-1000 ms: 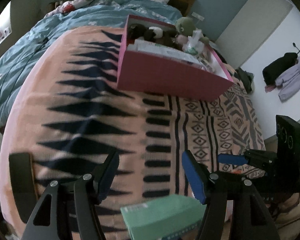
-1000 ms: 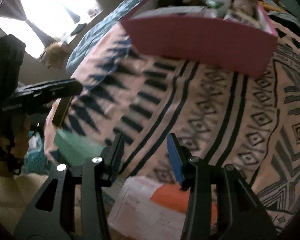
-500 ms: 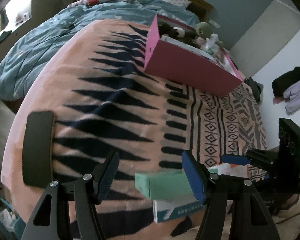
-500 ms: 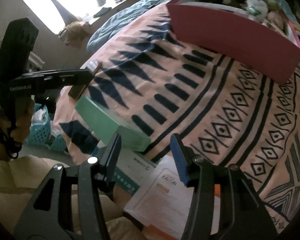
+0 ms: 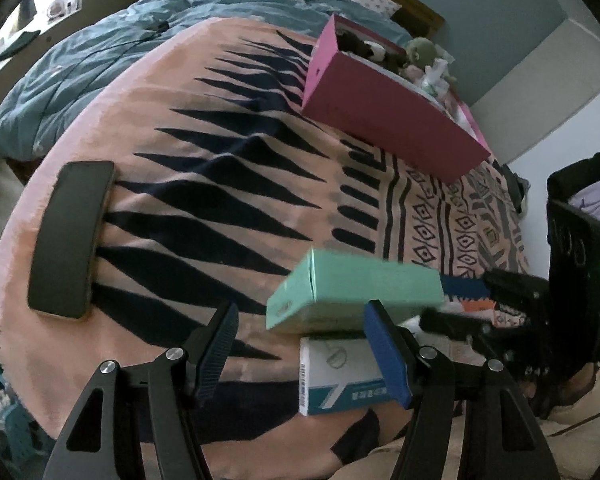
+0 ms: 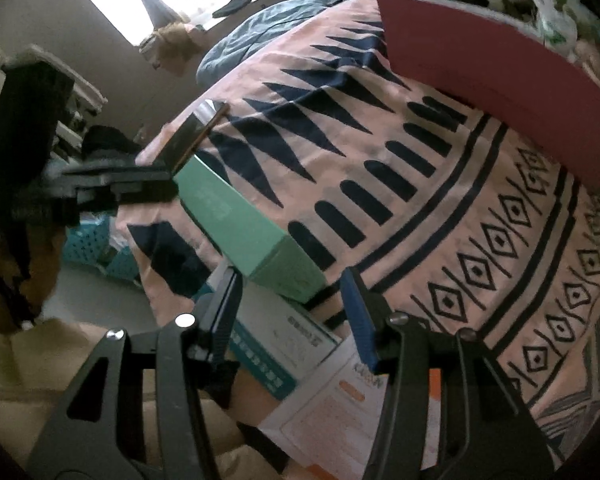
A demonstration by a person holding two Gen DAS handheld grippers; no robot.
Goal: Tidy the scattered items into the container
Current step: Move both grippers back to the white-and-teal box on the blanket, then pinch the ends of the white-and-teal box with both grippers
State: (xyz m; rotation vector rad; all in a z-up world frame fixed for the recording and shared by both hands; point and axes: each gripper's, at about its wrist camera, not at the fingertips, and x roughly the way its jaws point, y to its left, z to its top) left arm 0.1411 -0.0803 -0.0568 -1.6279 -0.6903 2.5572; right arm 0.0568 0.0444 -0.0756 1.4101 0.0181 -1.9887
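Note:
A green box [image 5: 352,292] lies on a white and teal box [image 5: 340,376] at the near edge of the bed; the green box [image 6: 244,224] and the white and teal box [image 6: 284,352] also show in the right wrist view. My left gripper [image 5: 300,352] is open and empty, just short of the green box. My right gripper [image 6: 292,312] is open and empty, its fingers either side of the green box's near end. A black phone [image 5: 70,236] lies to the left. The pink container [image 5: 384,116] holding soft toys sits further up the bed.
A white and orange leaflet [image 6: 360,408] lies under my right gripper. The patterned pink blanket [image 5: 204,184] covers the bed, with a blue duvet [image 5: 80,68] beyond. Teal baskets [image 6: 96,240] stand on the floor beside the bed.
Both grippers have pulled back from the pink container toward the near bed edge. The green box, the white and teal box and the phone have come fully into view.

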